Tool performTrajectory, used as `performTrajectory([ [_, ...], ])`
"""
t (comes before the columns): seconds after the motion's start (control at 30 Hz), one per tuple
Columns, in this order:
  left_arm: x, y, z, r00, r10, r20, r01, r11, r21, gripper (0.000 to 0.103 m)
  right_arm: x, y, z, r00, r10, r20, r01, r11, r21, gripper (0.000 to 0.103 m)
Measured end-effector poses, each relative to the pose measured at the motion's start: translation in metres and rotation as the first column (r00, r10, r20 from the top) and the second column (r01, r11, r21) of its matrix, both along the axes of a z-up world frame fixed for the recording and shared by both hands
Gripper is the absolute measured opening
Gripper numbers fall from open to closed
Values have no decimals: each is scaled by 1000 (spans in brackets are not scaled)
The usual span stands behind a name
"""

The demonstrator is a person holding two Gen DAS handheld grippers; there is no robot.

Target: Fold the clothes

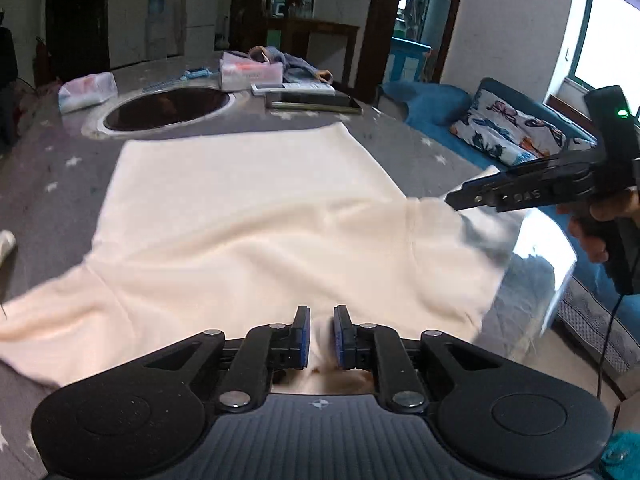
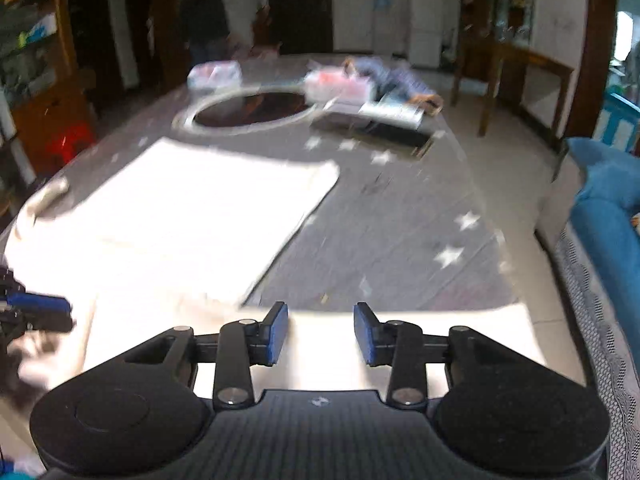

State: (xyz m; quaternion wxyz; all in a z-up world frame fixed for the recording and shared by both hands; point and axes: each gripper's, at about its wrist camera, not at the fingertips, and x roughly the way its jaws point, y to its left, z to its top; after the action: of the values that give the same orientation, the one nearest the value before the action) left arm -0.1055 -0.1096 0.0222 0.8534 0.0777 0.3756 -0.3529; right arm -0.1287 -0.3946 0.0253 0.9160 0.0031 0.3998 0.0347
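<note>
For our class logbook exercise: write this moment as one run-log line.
task: fold clothes | cream knit garment: spread on grey star-patterned table | left tongs: pinching near edge | right tongs: open, over sleeve

The garment (image 1: 248, 216) was plain cream, spread on a table (image 1: 48, 168) covered in grey cloth scattered with small white stars. Each tool was black with blue pads (image 2: 280, 332), and the sofa (image 1: 432, 100) beside the table was blue, carrying a white cushion (image 1: 508, 128) printed with butterflies in blue, orange and black. A red stool (image 2: 68, 144) stood beyond the table.
</note>
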Motion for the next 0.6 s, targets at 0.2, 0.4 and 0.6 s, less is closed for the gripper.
performTrajectory([
  [0.2,-16,4,4,999,-47,-7,47,999,10,15,-4,2,-1,998,22,-52,-24,998,-56,41],
  [0.4,-10,3,24,998,-46,40,48,998,-30,23,24,-7,20,1000,0,-8,0,1000,19,39],
  [0.6,1,-9,10,998,-61,14,61,998,-4,26,81,-7,23,1000,-16,-8,17,994,104,34],
])
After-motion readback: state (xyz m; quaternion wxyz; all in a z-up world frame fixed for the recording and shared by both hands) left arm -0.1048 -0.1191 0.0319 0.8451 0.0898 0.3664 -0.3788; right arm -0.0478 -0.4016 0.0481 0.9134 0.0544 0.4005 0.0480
